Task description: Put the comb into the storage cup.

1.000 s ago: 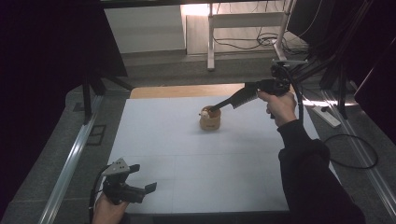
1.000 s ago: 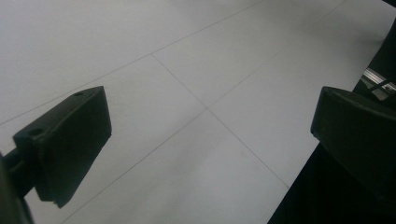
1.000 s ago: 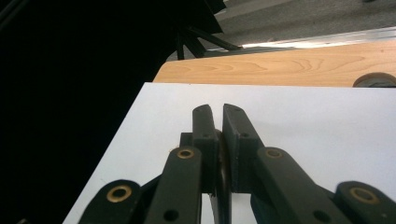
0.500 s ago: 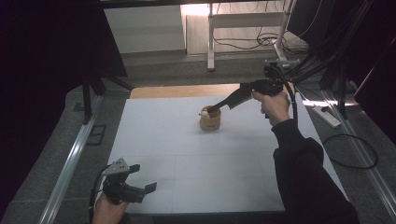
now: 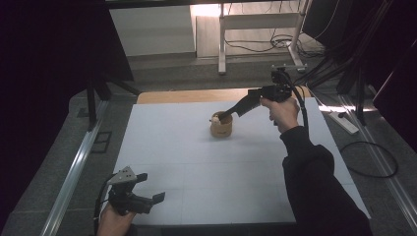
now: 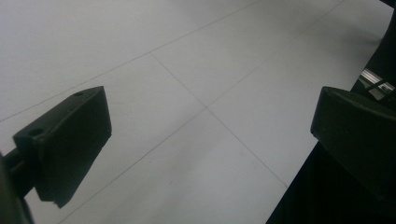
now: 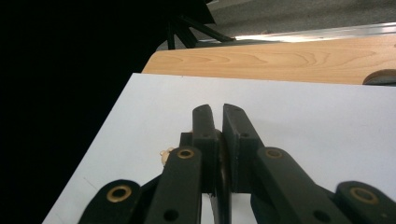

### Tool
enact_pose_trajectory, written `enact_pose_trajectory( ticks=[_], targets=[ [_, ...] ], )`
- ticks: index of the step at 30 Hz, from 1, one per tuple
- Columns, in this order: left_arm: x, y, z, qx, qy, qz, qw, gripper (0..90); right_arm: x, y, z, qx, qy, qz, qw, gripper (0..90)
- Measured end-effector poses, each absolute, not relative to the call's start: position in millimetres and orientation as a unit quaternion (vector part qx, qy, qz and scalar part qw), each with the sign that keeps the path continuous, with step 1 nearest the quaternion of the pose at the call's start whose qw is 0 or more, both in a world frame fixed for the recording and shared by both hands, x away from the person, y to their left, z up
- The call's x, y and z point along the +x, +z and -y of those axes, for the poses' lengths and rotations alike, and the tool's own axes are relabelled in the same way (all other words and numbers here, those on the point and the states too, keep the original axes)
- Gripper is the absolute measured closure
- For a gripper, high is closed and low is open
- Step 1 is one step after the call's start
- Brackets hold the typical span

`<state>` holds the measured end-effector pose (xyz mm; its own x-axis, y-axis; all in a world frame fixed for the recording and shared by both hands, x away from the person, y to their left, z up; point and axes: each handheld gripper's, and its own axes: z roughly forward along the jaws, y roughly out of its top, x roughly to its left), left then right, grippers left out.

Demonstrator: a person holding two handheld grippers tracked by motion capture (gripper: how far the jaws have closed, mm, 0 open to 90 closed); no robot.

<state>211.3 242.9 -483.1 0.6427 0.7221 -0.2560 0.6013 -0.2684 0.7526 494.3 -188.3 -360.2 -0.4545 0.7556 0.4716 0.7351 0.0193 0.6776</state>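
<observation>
No readable text, labels, brands, numbers or signs in any view. The white desk [image 5: 221, 162] surface carries thin ruled lines only, no print. The tongs' black jaws show bare screw holes and brass rivets, no markings.
</observation>
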Motion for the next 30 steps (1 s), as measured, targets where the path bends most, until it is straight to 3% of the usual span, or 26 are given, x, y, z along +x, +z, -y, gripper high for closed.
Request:
enact_pose_trajectory(
  ticks=[30],
  targets=[
    [212.2,-483.6,-243.9,0.793,0.063,-0.416,0.441,0.0,500.2,-383.0,166.1,0.524,0.445,-0.726,0.013,84.6]
  ],
)
